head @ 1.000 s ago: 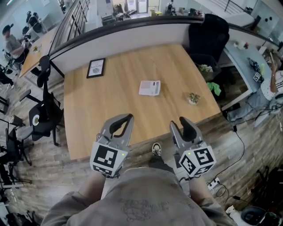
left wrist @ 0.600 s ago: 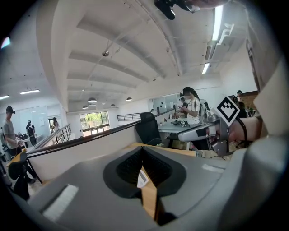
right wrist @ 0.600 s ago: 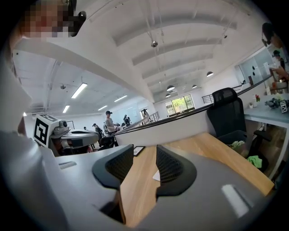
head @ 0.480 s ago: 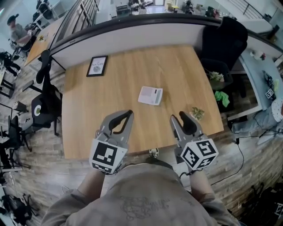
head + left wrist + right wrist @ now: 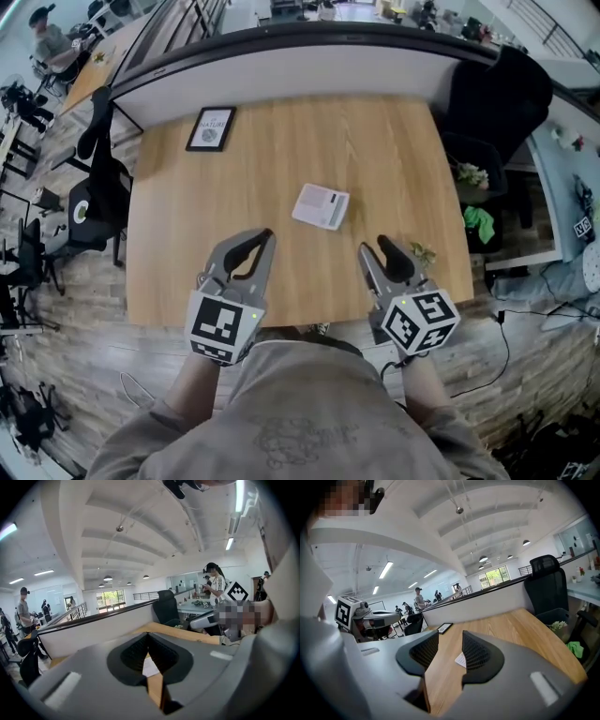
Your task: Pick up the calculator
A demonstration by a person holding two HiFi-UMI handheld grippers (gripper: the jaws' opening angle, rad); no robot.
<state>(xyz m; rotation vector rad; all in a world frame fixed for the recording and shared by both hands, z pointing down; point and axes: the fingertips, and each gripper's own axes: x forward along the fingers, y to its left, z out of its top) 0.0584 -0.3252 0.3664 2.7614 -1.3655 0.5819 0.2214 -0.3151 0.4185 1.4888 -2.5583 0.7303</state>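
Lying flat near the middle of the wooden tabletop point(image 5: 272, 169): the calculator point(image 5: 321, 206), pale and rectangular, turned slightly askew to the edges, and touched by neither gripper.

Left gripper point(image 5: 266, 235): held above the near edge of the tabletop and pointing toward the far side. Its jaws are pressed together at the tips with nothing between them. In the left gripper view a pale strip of the calculator shows through the slit below the closed tips.

Right gripper point(image 5: 373, 247): held over the near right part of the tabletop, level with the left one and well apart from it. Its jaws are spread, with only bare wood showing in the gap. In the right gripper view a white corner of the calculator shows just beside one jaw, farther off on the tabletop.

Framed picture point(image 5: 210, 128): black-edged, lying at the far left corner.

Small potted plant point(image 5: 423, 252): at the right edge, just beside the right gripper.

Black office chair point(image 5: 497, 94): standing beyond the far right corner.
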